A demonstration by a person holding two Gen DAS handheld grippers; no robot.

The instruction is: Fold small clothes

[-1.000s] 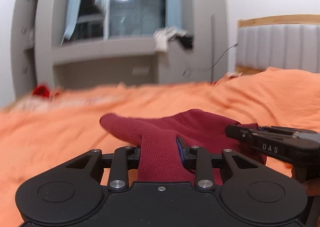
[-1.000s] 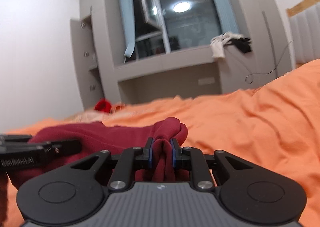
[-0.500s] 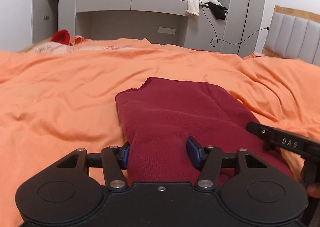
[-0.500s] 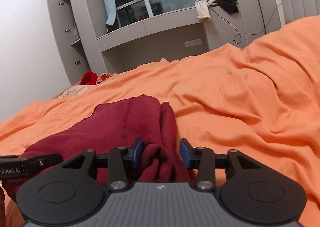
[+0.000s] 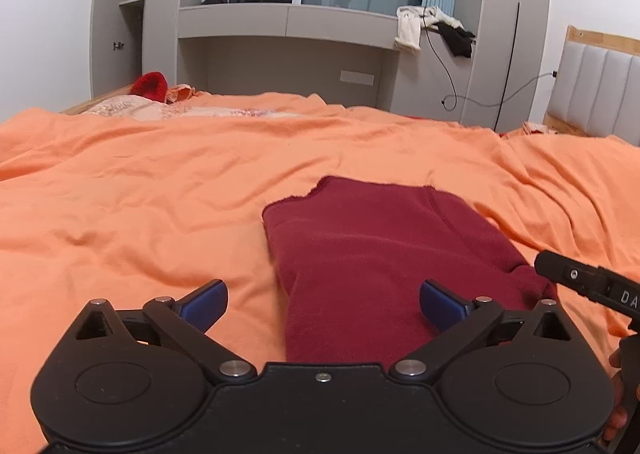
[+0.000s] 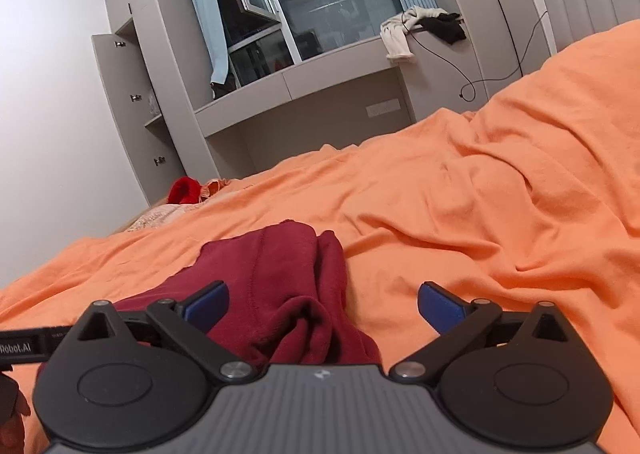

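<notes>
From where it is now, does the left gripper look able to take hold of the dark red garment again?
Probably yes. The left gripper sits right over the near edge of the dark red garment, its jaws opening with the cloth lying loose between them. Nothing on the orange bedcover blocks it.

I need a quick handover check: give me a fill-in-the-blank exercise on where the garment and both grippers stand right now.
1. The dark red garment lies on the ____ bedcover.
2. The left gripper is opening, its fingers ____ the cloth.
3. The right gripper is opening over the garment's ____ end.

Missing words: orange; not pressing; bunched
</notes>
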